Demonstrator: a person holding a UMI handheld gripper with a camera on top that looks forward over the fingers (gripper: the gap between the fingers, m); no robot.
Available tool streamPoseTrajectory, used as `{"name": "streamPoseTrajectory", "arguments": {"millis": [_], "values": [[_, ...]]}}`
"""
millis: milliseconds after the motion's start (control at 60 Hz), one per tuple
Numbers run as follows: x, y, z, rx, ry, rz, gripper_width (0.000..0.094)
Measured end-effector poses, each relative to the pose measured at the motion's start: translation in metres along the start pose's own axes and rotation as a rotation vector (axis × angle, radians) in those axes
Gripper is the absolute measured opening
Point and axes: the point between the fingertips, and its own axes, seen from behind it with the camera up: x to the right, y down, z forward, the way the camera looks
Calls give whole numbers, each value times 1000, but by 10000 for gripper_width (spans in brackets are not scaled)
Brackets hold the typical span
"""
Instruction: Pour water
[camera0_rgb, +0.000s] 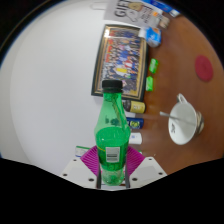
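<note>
Green bottle (112, 138) sits low-centre in the frame, upright, long axis running straight up from the gripper (112, 170); cap end w/ a dark band reaches approx. mid-frame. Both pink pads (92, 158) flank the bottle's lower body at label height and look pressed against it, so I'd call the jaws clenched on the bottle, holding it. The key relation: the receiving vessel, a white cup (184, 120) w/ something thin standing in it (spoon or stirrer, can't tell), lies to the right of the bottle and a bit beyond the fingers, at mid-right of frame, apart from the bottle. So the pour prob. calls for carrying the bottle rightward and forward, then tipping its neck toward the cup. Can't tell if the cap is on or off; if on, no water will come out. Cup stands on a brown table (185, 60) that fills the right and upper right. A framed picture (125, 58) lies upper centre; small yellow and green items (137, 105) sit between it and the bottle. A white surface (45, 90) fills the left.
</note>
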Motion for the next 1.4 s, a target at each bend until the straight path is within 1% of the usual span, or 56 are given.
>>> {"name": "streamPoseTrajectory", "arguments": {"millis": [83, 150, 250, 317, 417, 517, 617, 700, 900, 950, 1000, 1083, 1133, 1167, 1183, 1200, 1217, 1233, 1250, 1267, 1333, 1400], "values": [[-13, -39, -14, 43, 19, -241, 316], [-20, -77, -30, 85, 53, -427, 317], [-18, -131, -48, 146, 145, -706, 316], [0, -171, -62, 195, 213, -908, 315], [35, -216, -70, 209, 343, -1150, 316], [78, -246, -77, 195, 419, -1294, 316], [116, -258, -79, 182, 440, -1337, 315], [140, -263, -78, 148, 469, -1352, 315], [183, -251, -75, 87, 475, -1347, 323], [181, -251, -78, 109, 466, -1353, 325], [181, -251, -80, 112, 457, -1351, 362], [182, -249, -82, 119, 451, -1343, 460], [186, -250, -84, 111, 467, -1325, 512], [190, -250, -86, 91, 483, -1310, 615], [192, -249, -87, 81, 490, -1303, 700], [193, -248, -89, 72, 500, -1296, 736], [195, -248, -91, 65, 511, -1289, 871], [196, -248, -92, 57, 520, -1283, 857], [197, -248, -94, 50, 532, -1277, 823], [197, -247, -97, 46, 543, -1272, 817], [194, -246, -108, 34, 575, -1261, 865], [185, -238, -121, 16, 604, -1258, 852]]}}
